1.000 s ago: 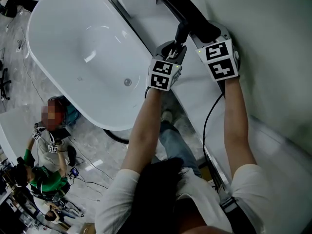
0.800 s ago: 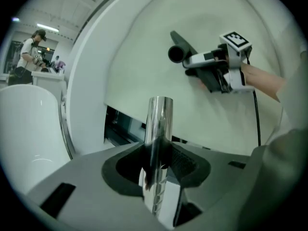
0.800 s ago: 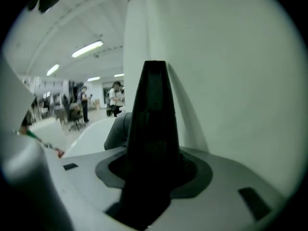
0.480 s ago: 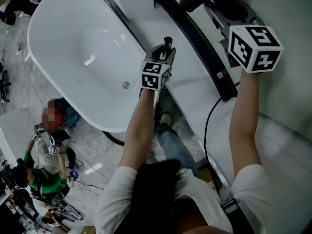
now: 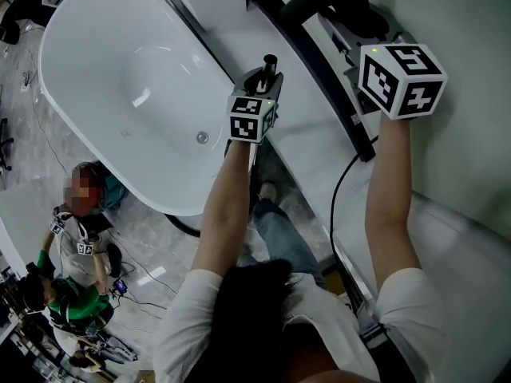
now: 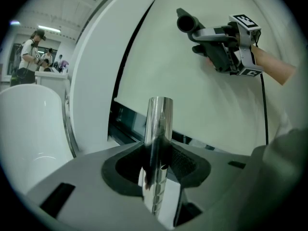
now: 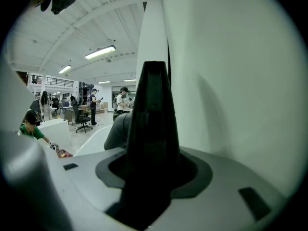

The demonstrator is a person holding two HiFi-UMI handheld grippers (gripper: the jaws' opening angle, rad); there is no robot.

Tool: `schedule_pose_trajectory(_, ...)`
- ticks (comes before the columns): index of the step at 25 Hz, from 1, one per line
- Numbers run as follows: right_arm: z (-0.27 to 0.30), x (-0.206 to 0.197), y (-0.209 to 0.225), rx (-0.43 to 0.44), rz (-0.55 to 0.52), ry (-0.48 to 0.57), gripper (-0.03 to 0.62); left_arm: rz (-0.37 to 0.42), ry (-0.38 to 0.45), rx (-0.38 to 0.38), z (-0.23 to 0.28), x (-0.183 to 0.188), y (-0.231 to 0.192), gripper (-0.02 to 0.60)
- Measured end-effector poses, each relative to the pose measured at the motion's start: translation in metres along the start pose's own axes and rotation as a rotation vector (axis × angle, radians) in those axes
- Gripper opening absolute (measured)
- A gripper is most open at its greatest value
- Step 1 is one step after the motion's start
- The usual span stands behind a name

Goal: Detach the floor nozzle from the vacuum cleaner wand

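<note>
your arms: bare forearms and white sleeves reach up the head view, one gripper in each hand.
left gripper (image 6: 155, 170): clamped on the wand (image 6: 160, 124); the chrome tube rises between the pads and its top end is bare.
right gripper (image 7: 151, 177): clamped on the floor nozzle (image 7: 151, 119), a black tapering piece that fills the gap between its jaws.
task's thing: the floor nozzle is off the wand and well apart from it, up and to the right of the tube's tip in the left gripper view.
markings: only black-and-white square markers on the two cubes (image 5: 399, 78); i can read no writing on them.
cable (image 5: 339, 190): a thin black line beside your right forearm.
head view only: white bathtub (image 5: 88, 134) with its drain (image 5: 202, 137) to your left, a black strip (image 5: 307, 70) along the ledge between the grippers, and a person (image 5: 76, 246) low on the floor beside the tub.
left gripper view only: the right gripper seen side on, the nozzle's round tube end pointing left against the pale wall (image 6: 192, 90).
right gripper view only: a far hall with ceiling lights (image 7: 100, 52), standing people (image 7: 122, 102) and an office chair (image 7: 82, 121).
</note>
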State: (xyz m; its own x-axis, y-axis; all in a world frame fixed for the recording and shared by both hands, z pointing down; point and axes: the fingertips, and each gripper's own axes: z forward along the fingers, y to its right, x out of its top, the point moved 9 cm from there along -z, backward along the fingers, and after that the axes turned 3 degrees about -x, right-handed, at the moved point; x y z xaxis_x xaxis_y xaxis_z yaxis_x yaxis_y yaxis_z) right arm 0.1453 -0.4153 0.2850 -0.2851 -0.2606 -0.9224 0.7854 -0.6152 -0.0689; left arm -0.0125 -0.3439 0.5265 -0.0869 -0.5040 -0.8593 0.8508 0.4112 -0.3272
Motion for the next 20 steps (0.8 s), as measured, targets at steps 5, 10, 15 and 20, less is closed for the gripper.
schedule_pose_trajectory(5,-0.002,-0.014,-0.011,0.018,0.041,-0.009,0.219,0.055,-0.040,0.003,0.006,0.001,-0.001,0.150)
schedule_pose_trajectory(10,0.000,-0.037,-0.021,0.023,0.053,-0.060,0.219,0.049,-0.054,0.006,0.010,0.000,-0.005,0.150)
schedule_pose_trajectory(15,0.000,-0.038,-0.021,0.018,0.060,-0.062,0.219,0.036,-0.074,0.010,0.017,0.003,-0.017,0.179)
schedule_pose_trajectory(20,0.000,-0.039,-0.015,0.014,0.054,-0.056,0.219,0.062,-0.094,0.008,0.029,0.000,-0.023,0.179)
